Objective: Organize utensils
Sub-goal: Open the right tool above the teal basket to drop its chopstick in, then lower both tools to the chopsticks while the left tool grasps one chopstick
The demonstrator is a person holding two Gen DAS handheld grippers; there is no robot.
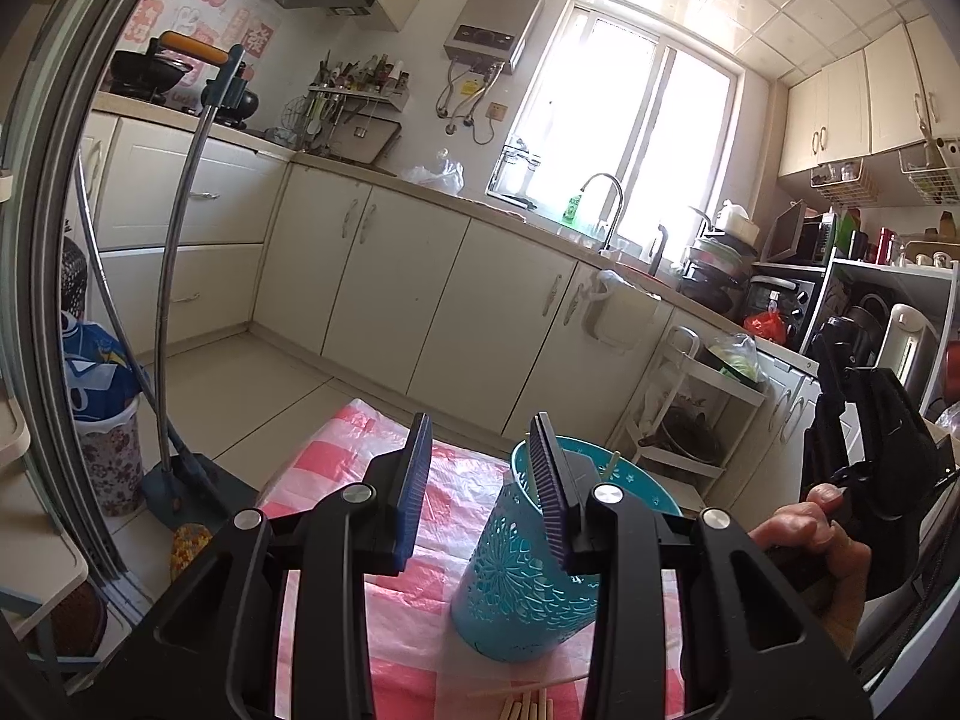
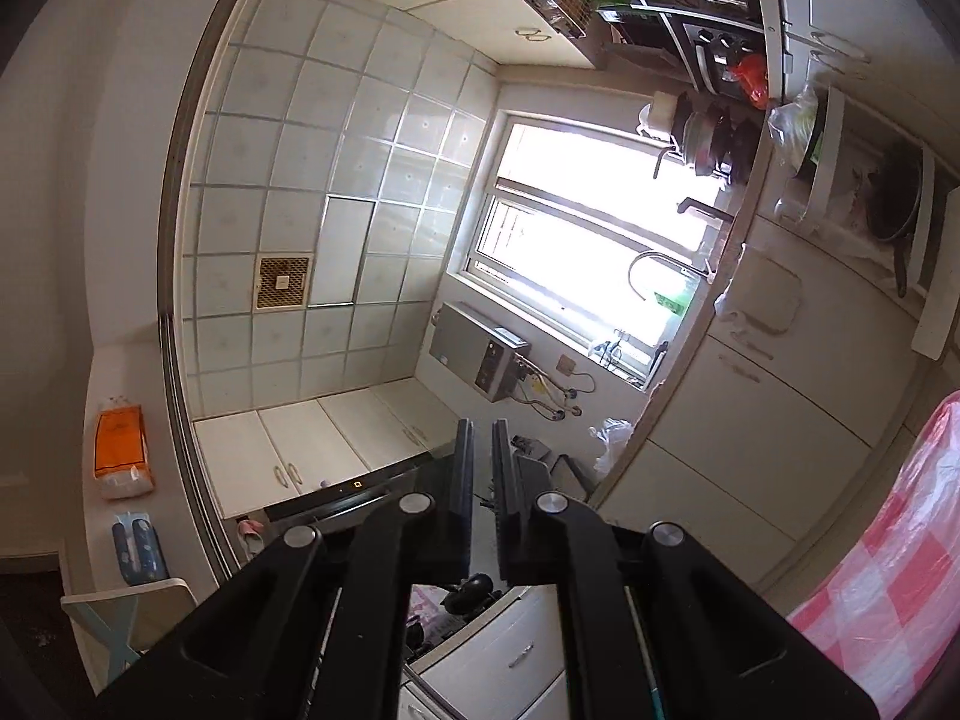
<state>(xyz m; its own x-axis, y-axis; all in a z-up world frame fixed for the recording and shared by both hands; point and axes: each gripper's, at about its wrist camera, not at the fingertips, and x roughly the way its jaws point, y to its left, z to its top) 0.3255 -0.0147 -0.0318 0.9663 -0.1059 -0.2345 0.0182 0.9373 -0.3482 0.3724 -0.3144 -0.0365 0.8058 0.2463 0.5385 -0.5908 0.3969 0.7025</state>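
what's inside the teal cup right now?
One pale stick pokes above the far rim of the teal cup. The left gripper has one finger across the opening, so the rest of the inside is hidden.

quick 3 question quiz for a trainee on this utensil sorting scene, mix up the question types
1. True or false: the left gripper has its jaws apart with nothing between the pads.
2. Multiple choice: the teal cup stands on
A. a bare wooden board
B. a pink and white checked cloth
C. the floor
3. Short answer: what lies on the cloth nearest the camera, in front of the cup?

Key
1. True. The right-hand finger only passes in front of the cup rim.
2. B
3. Pale wooden sticks, likely chopsticks, cut off by the frame edge. One more stick already stands in the cup.
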